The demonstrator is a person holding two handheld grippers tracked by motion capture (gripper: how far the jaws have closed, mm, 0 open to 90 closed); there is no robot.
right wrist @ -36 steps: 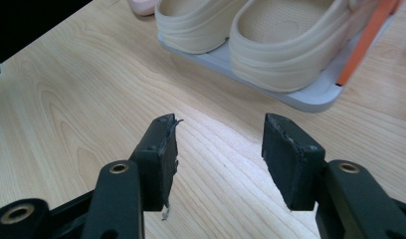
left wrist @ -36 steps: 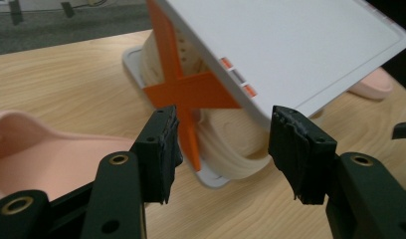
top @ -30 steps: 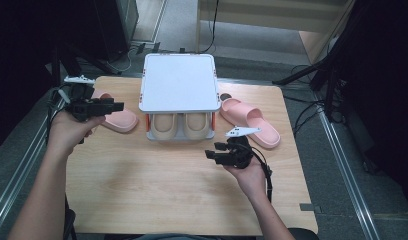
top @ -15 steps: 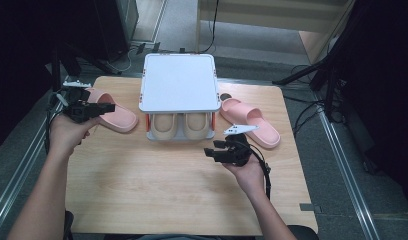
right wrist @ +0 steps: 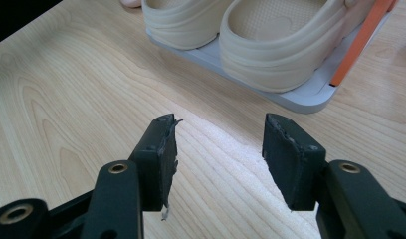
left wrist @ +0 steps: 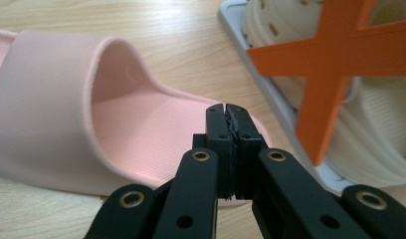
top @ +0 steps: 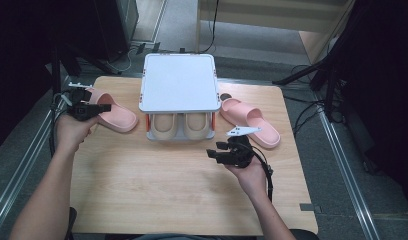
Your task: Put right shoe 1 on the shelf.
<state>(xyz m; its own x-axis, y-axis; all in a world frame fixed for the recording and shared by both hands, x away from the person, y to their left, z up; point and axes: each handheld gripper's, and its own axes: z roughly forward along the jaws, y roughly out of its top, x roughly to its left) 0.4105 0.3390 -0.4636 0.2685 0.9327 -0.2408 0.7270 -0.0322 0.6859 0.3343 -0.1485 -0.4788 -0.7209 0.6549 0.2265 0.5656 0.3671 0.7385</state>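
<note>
We saw the left pink slipper [top: 112, 114] lying flat on the table [top: 157, 195], right under and ahead of the left tool [top: 103, 107]. In the left gripper view, that tool [left wrist: 226, 110] had its two black jaws pressed together, tip against tip; they had just been closing, and we could not tell whether the thin edge of the slipper's [left wrist: 91, 119] sole was caught between them. The tips sat over the rear of the sole, just behind the strap opening. The person's left hand [top: 74, 127] carried the tool from the near-left side.

Just to the right of the left tool stood a small shoe rack [top: 178, 80] with a white top shelf and orange cross braces [left wrist: 340, 64]. A pair of cream clogs [top: 182, 125] sat on its lower shelf, side by side, heels toward us.

Beyond the rack, the right pink slipper [top: 252, 122] lay on the table, just ahead of the right tool [top: 214, 152]. In the right gripper view, the right tool [right wrist: 220, 130] stood with its jaws wide apart and nothing between them, above bare wood, with the clogs [right wrist: 270, 40] and the rack's grey base ahead of it. The right hand [top: 247, 167] held it well apart from the left tool.
</note>
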